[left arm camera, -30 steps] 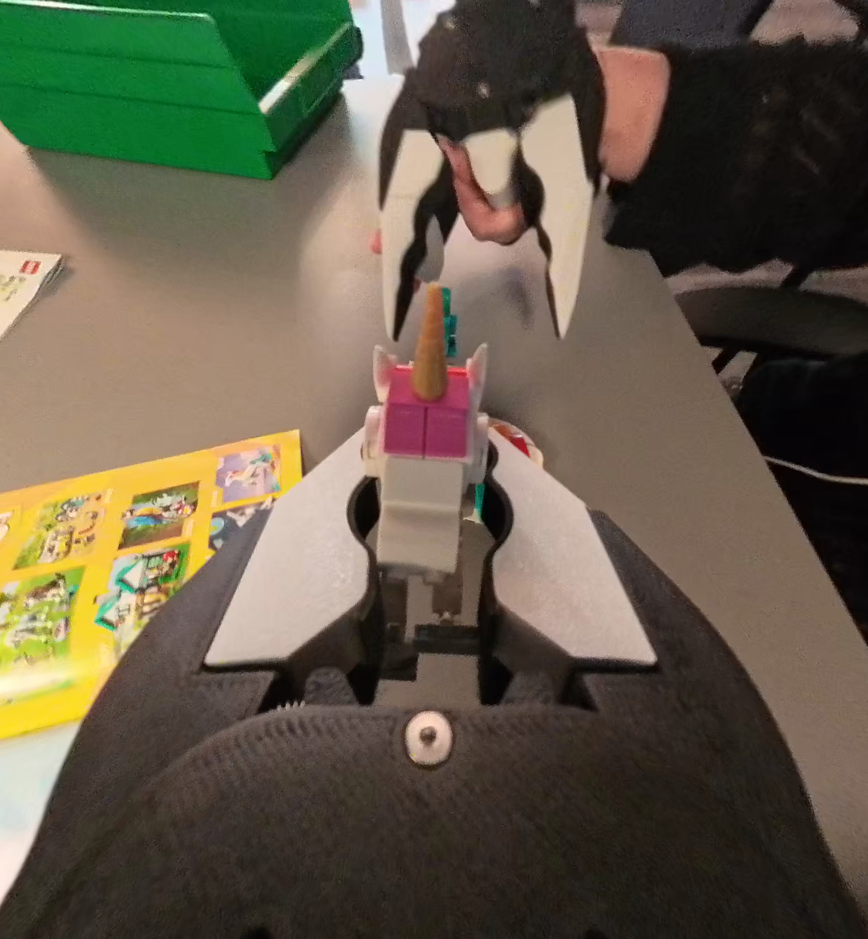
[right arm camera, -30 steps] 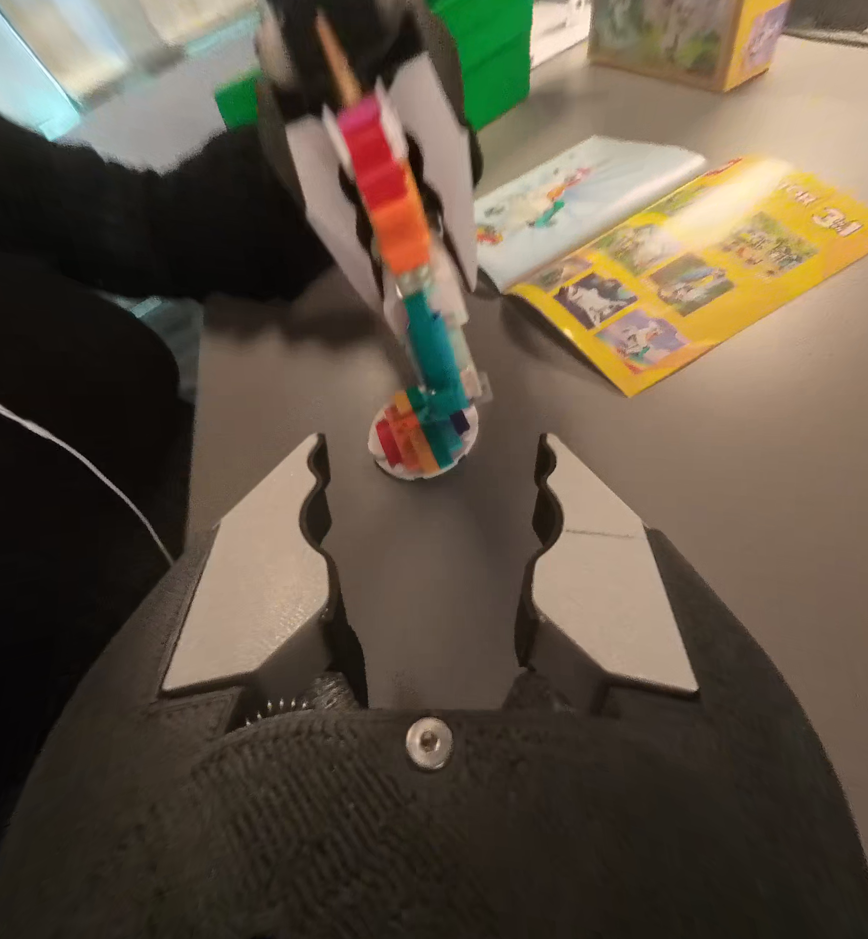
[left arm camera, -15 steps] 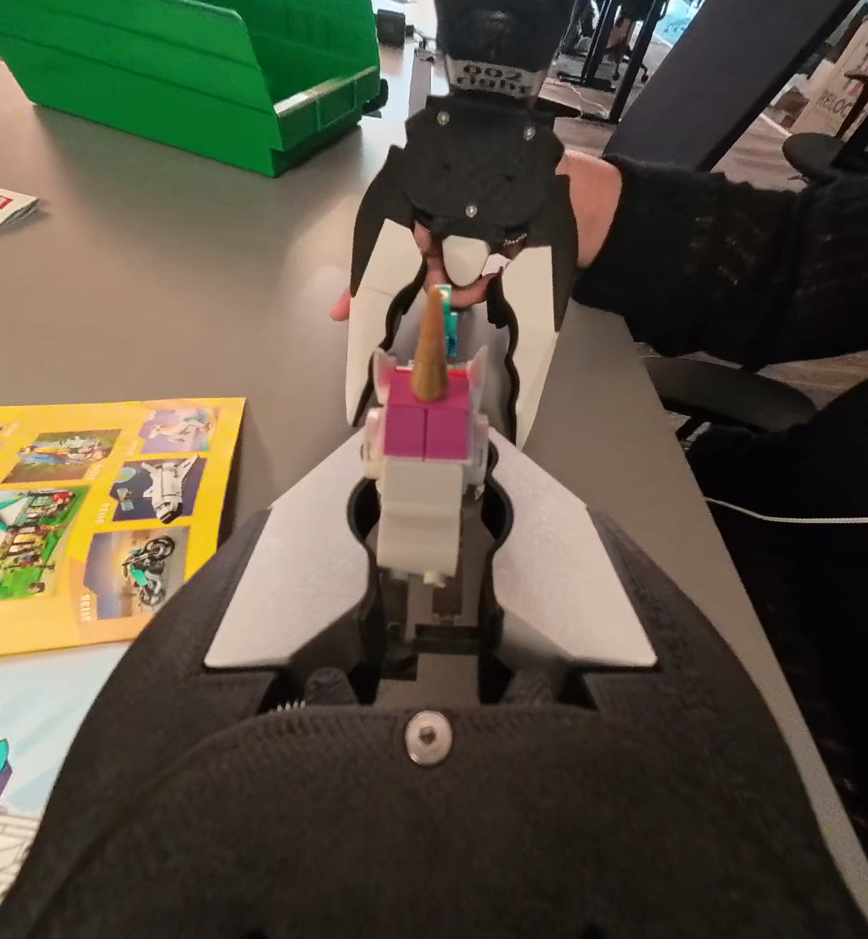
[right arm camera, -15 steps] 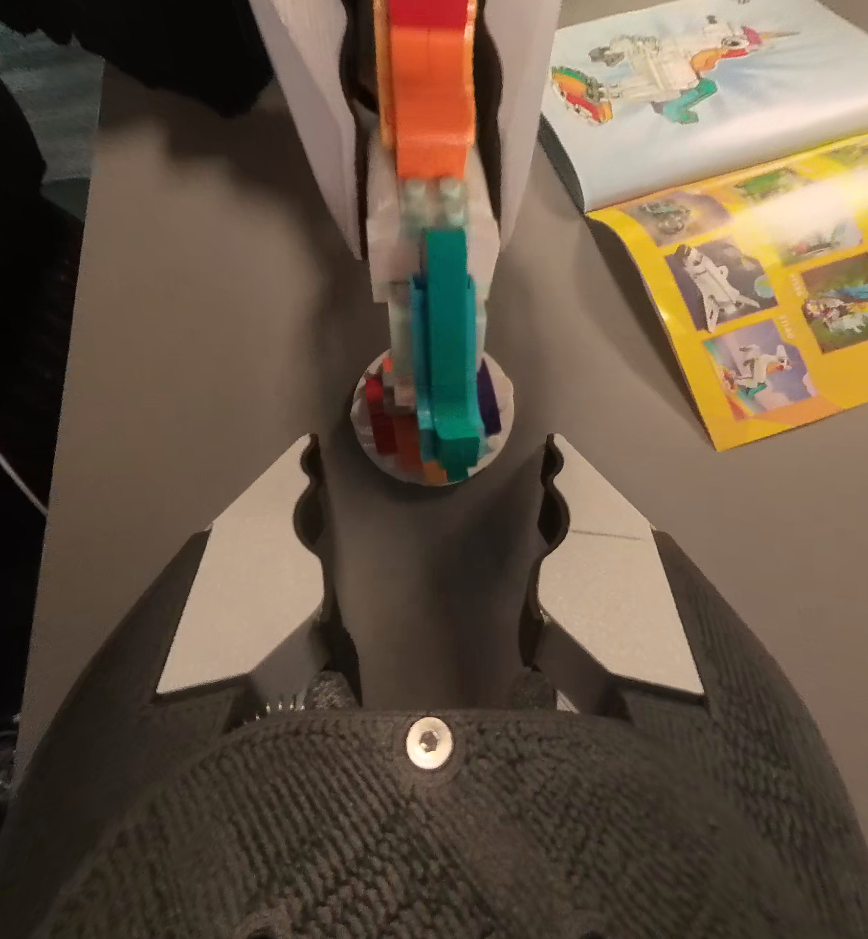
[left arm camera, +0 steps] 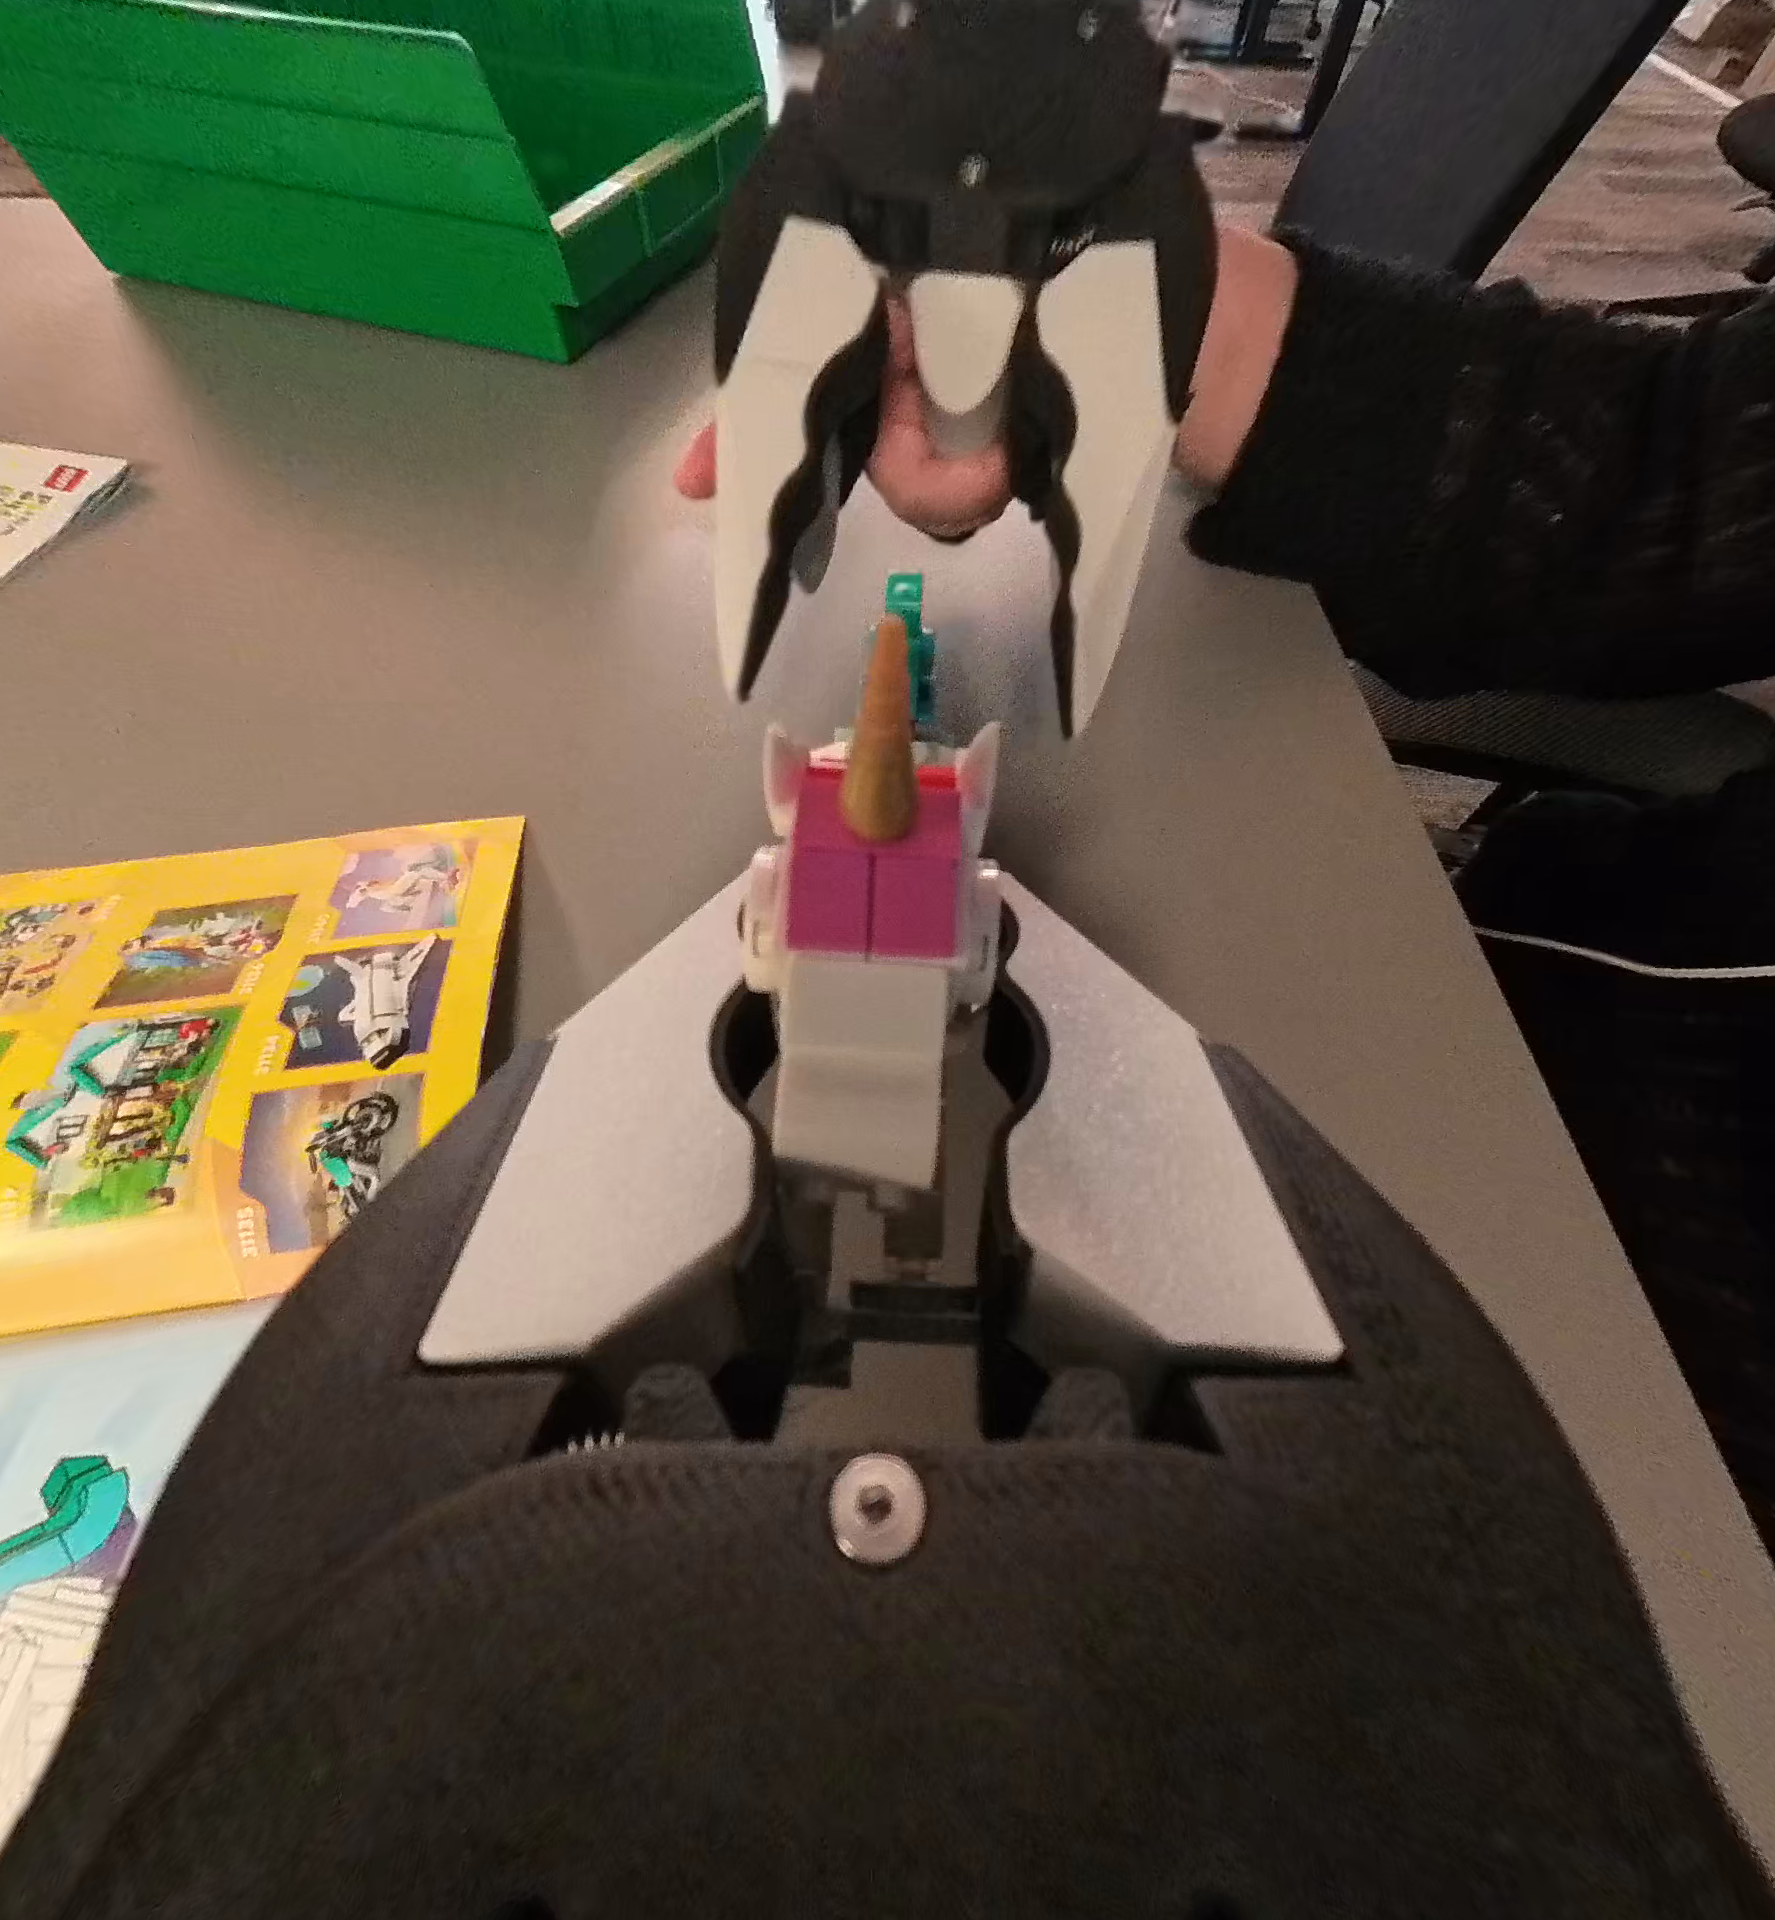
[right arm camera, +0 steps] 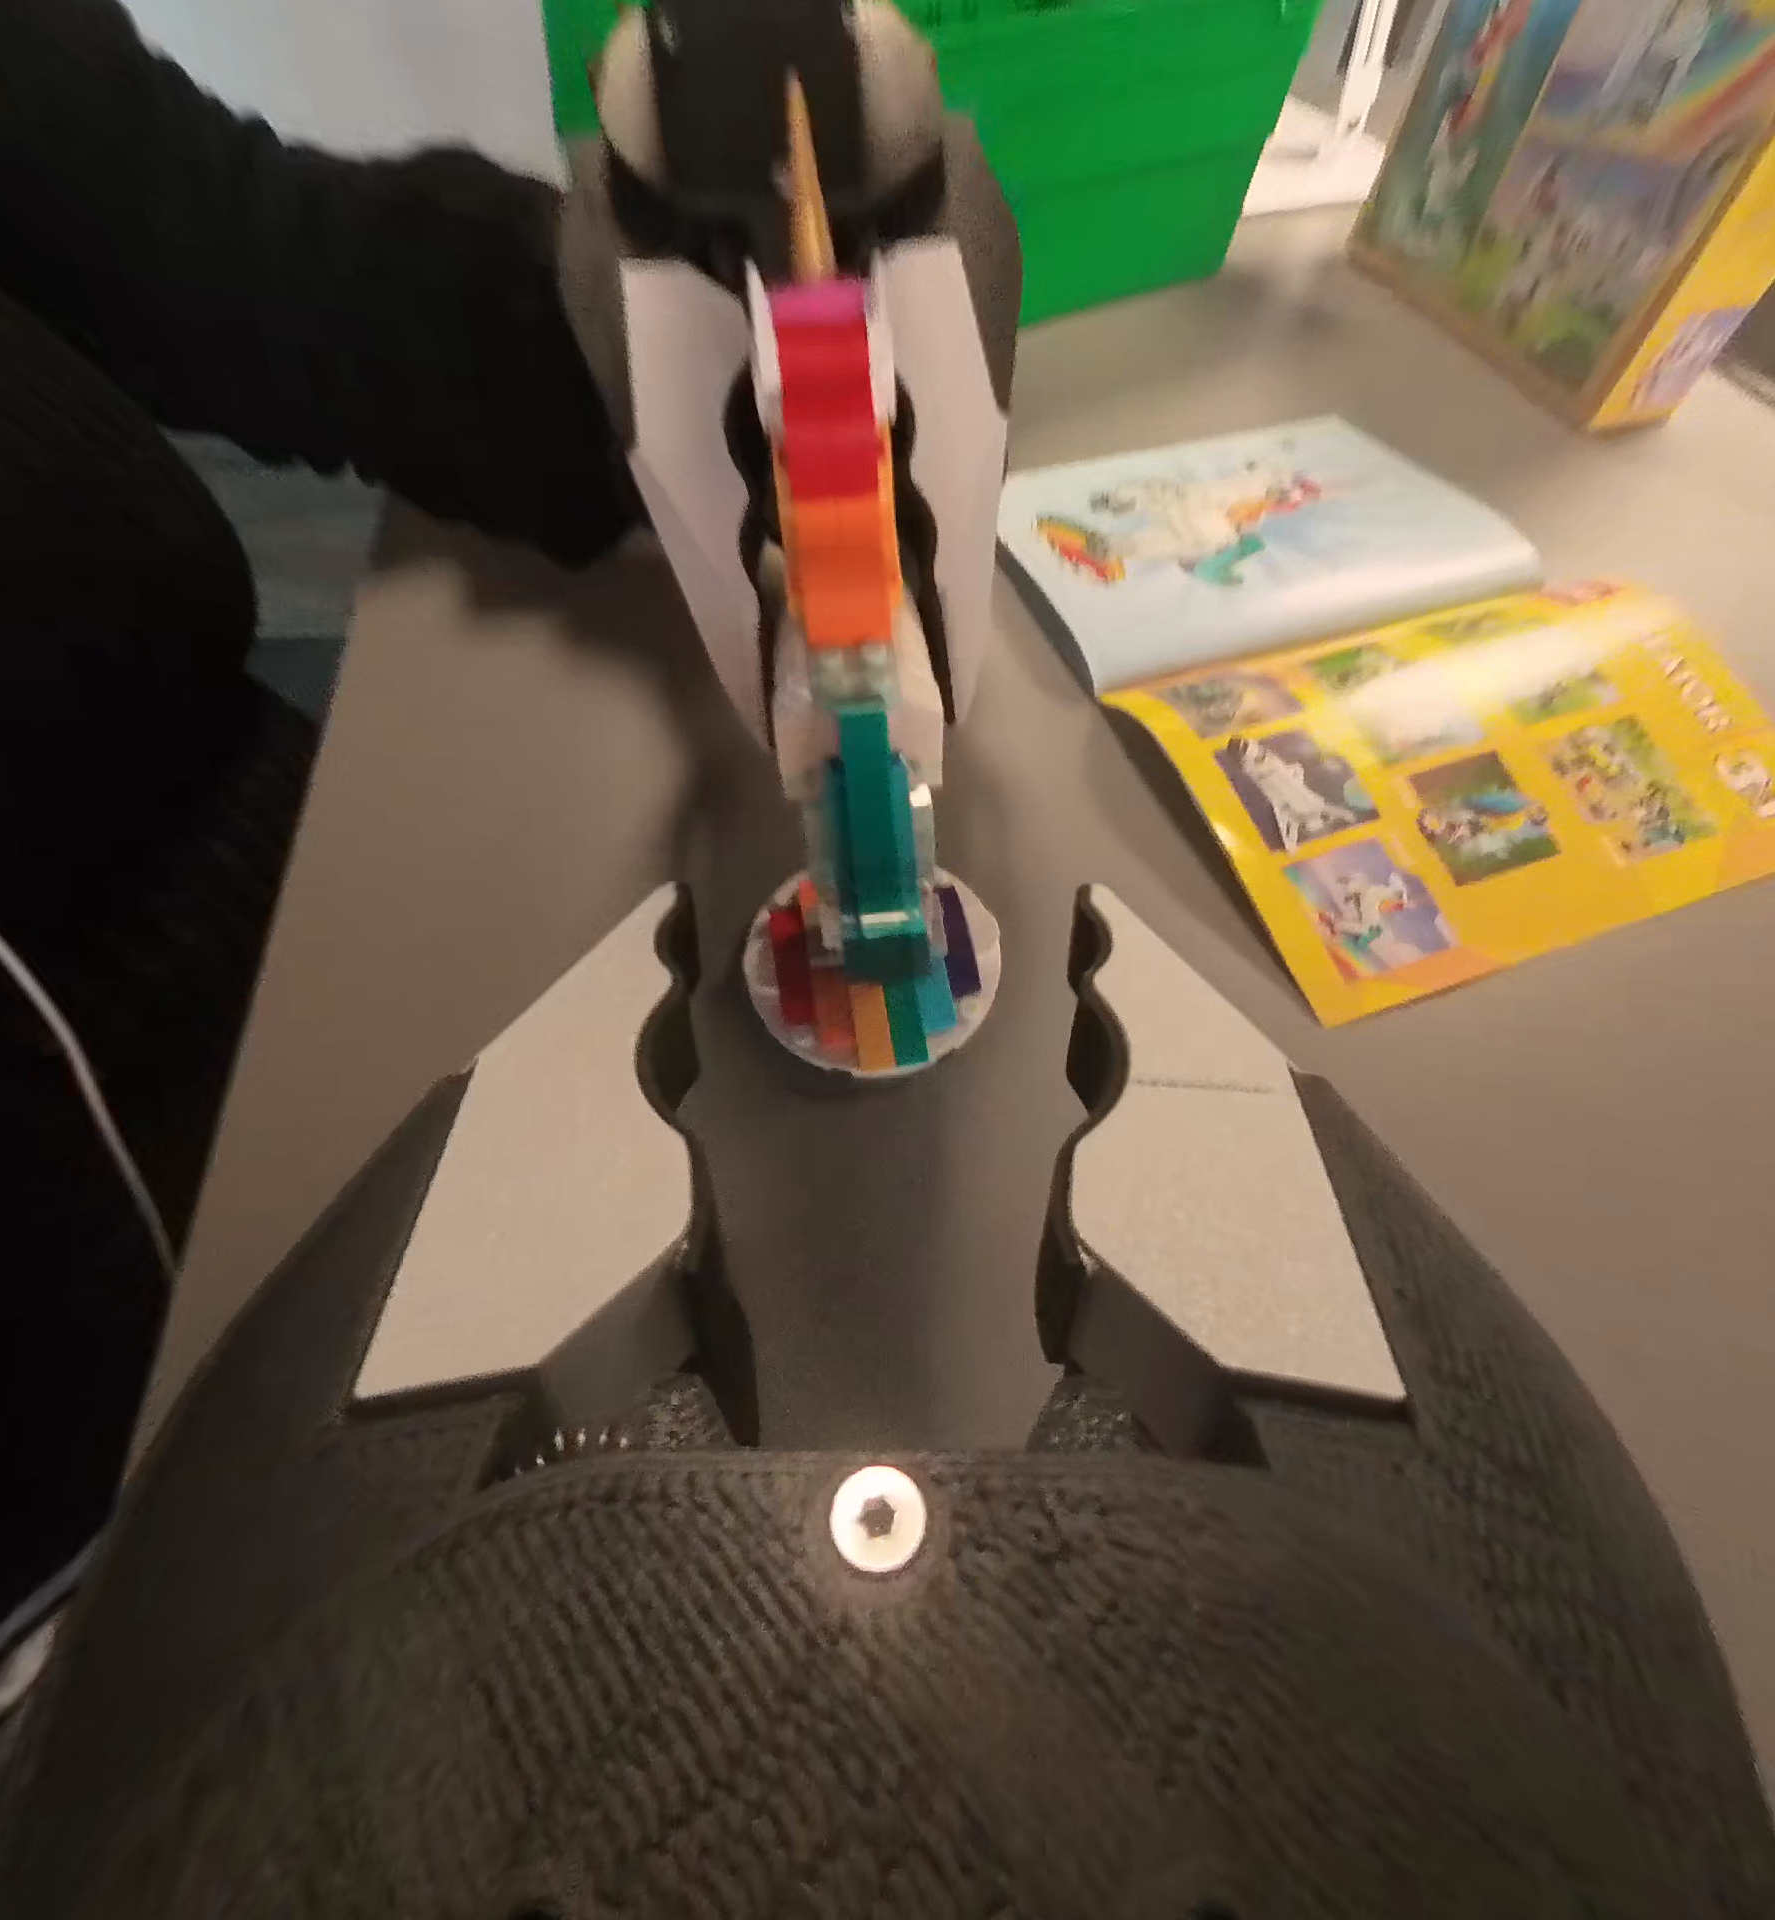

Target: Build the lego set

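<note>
Plastic bricks make up the unicorn model (left arm camera: 867,935), which sits pinched between the fingers of the left claw (left arm camera: 867,997), its white body pressed on both flanks and its gold horn (left arm camera: 883,764) pointing up and away from the claw's base. In the right wrist view the same model hangs from that claw with its rainbow mane (right arm camera: 836,468) facing the camera and its teal tail (right arm camera: 878,831) reaching down towards a round rainbow piece (right arm camera: 867,982) that lies on the grey counter (right arm camera: 1278,1195) just ahead of the right claw's tips.

The right claw (right arm camera: 878,997) is spread wide and holds nothing; it hovers just beyond the model's horn, fingers on either side of the tail end without touching it, as far as the blur allows me to tell.

My judgement is that the model is light and stiff overall but weak at its joints: the horn, the ears and the tail are slender add-ons that would pop off under side load. The broad white body, where the left claw already grips, looks like the safest hold. The round piece is flat and small, so it is best taken across its rim.

An open yellow booklet (left arm camera: 187,1060) lies on the counter to the left claw's left, and a green bin (left arm camera: 363,156) stands farther off on the same side.
</note>
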The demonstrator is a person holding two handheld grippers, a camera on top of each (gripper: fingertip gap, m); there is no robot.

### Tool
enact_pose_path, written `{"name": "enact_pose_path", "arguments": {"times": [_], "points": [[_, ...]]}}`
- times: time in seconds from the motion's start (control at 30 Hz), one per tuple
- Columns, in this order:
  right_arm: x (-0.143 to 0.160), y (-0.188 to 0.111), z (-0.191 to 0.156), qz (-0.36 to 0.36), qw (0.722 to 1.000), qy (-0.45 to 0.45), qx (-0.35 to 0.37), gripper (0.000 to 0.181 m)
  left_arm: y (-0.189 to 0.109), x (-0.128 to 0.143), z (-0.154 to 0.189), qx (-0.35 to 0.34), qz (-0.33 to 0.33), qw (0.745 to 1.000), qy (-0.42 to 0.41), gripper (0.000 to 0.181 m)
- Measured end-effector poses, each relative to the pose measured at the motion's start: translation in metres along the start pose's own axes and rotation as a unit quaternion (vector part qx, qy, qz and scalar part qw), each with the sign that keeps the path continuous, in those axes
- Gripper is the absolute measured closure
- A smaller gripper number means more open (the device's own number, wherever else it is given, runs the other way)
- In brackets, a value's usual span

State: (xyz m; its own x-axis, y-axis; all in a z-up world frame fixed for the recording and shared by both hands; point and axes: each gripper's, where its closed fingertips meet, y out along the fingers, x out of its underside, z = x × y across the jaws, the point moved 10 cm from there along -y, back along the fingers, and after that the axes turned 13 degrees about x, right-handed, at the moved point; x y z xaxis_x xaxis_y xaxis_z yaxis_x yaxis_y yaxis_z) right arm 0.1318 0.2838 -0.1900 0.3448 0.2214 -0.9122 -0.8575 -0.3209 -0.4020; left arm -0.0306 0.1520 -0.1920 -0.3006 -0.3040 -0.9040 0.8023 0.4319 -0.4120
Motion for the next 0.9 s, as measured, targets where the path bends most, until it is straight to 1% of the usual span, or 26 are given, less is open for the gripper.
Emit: {"name": "enact_pose_path", "arguments": {"times": [0.07, 0.2, 0.27, 0.4, 0.5, 0.57, 0.8, 0.9], "points": [[-0.008, -0.001, -0.003, 0.003, 1.0, -0.013, -0.004, 0.119, -0.001, 0.0, 0.0, -0.002, 0.0, 1.0, -0.006, 0.145], [-0.01, 0.014, -0.006, -0.049, 0.997, -0.052, -0.003, 0.123, -0.003, 0.002, -0.001, -0.006, -0.001, 1.0, -0.012, 0.145], [-0.008, 0.022, -0.005, -0.058, 0.997, -0.056, -0.008, 0.124, -0.004, 0.002, 0.0, -0.007, -0.002, 1.0, -0.01, 0.145], [-0.004, 0.029, -0.003, -0.047, 0.998, -0.038, -0.019, 0.13, -0.005, 0.002, 0.001, -0.01, -0.006, 1.0, -0.002, 0.144], [-0.007, 0.027, -0.003, -0.025, 0.999, -0.038, -0.016, 0.13, -0.005, 0.002, 0.002, -0.01, -0.008, 1.0, 0.0, 0.144], [-0.009, 0.026, -0.003, -0.015, 0.999, -0.042, -0.019, 0.135, -0.005, 0.002, 0.002, -0.009, -0.01, 1.0, -0.001, 0.144], [-0.013, 0.033, -0.006, -0.029, 0.997, -0.069, -0.024, 0.156, -0.005, 0.002, 0.004, -0.01, -0.019, 1.0, 0.002, 0.145], [-0.011, 0.033, -0.005, -0.03, 0.997, -0.064, -0.028, 0.156, -0.004, 0.001, 0.004, -0.012, -0.021, 1.0, 0.003, 0.145]]}}
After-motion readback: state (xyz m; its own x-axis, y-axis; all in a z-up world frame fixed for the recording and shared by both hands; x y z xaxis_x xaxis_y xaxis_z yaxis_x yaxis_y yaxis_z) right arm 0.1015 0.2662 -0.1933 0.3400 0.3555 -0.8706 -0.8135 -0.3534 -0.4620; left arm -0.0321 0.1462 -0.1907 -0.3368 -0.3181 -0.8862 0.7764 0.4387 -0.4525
